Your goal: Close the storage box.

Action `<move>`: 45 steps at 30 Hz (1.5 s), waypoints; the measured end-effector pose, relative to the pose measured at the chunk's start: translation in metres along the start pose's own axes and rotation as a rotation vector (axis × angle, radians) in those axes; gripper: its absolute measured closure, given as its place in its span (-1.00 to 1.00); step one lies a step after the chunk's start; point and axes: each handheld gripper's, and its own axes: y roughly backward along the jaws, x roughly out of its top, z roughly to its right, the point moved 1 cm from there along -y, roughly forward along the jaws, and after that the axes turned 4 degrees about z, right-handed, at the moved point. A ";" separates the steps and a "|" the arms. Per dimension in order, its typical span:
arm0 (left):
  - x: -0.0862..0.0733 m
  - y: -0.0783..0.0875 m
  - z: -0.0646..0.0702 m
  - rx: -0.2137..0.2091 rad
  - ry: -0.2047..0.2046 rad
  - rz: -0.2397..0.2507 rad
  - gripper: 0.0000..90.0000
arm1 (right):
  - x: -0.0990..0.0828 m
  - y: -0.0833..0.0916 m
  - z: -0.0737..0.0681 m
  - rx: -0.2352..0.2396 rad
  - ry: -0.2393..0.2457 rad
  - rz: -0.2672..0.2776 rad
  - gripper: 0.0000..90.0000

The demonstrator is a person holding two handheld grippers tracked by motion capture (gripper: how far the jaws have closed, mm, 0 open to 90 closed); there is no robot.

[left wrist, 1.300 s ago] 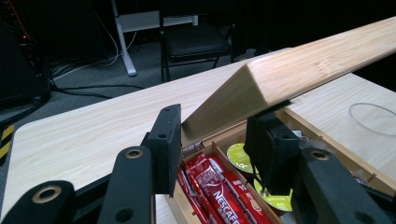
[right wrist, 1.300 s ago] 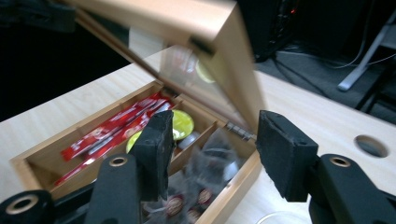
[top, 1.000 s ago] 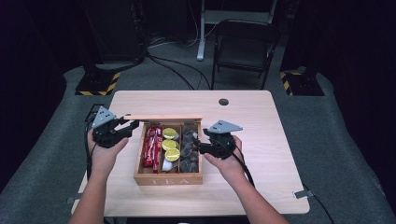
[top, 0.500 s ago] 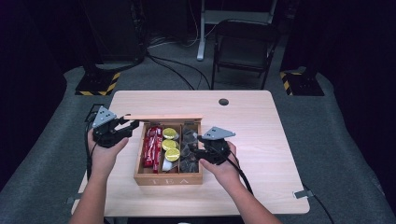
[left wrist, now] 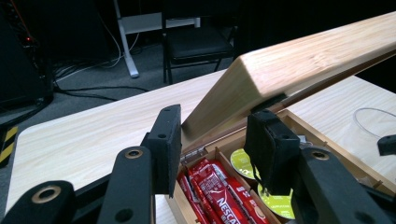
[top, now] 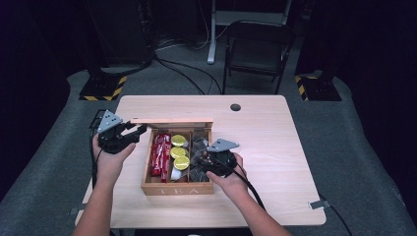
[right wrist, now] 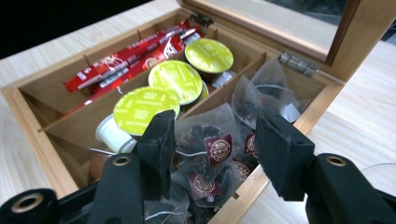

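A wooden tea box (top: 177, 189) stands open mid-table. It holds red coffee sticks (right wrist: 126, 60), yellow-topped capsules (right wrist: 170, 79) and dark tea bags (right wrist: 210, 149) in three compartments. Its lid (top: 172, 121) is raised and tilted back. My left gripper (top: 140, 129) sits at the lid's left corner, and in the left gripper view the lid (left wrist: 299, 60) lies clamped between the jaws of that gripper (left wrist: 215, 121). My right gripper (top: 202, 162) hovers low over the tea-bag compartment at the box's right. In its own view the right gripper (right wrist: 215, 126) is open, with tea bags below the gap.
The light wooden table (top: 275, 147) has a cable hole (top: 235, 107) at the back. A black folding chair (top: 258, 49) and a white stand leg (top: 212, 29) are behind it. Bare tabletop lies right of the box.
My right gripper has moved left and toward the box's front, from its right rim to over the tea bags. The left gripper and lid have stayed put.
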 end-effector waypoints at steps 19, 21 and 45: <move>0.001 0.000 0.001 0.004 -0.001 -0.006 0.24 | -0.011 -0.029 0.002 0.004 0.006 -0.054 0.06; 0.001 0.000 0.001 0.004 0.000 -0.006 0.24 | -0.013 -0.034 0.002 0.005 0.016 -0.070 0.06; 0.000 0.000 0.001 0.005 0.001 -0.004 0.24 | -0.015 -0.037 -0.004 0.038 0.043 -0.082 0.62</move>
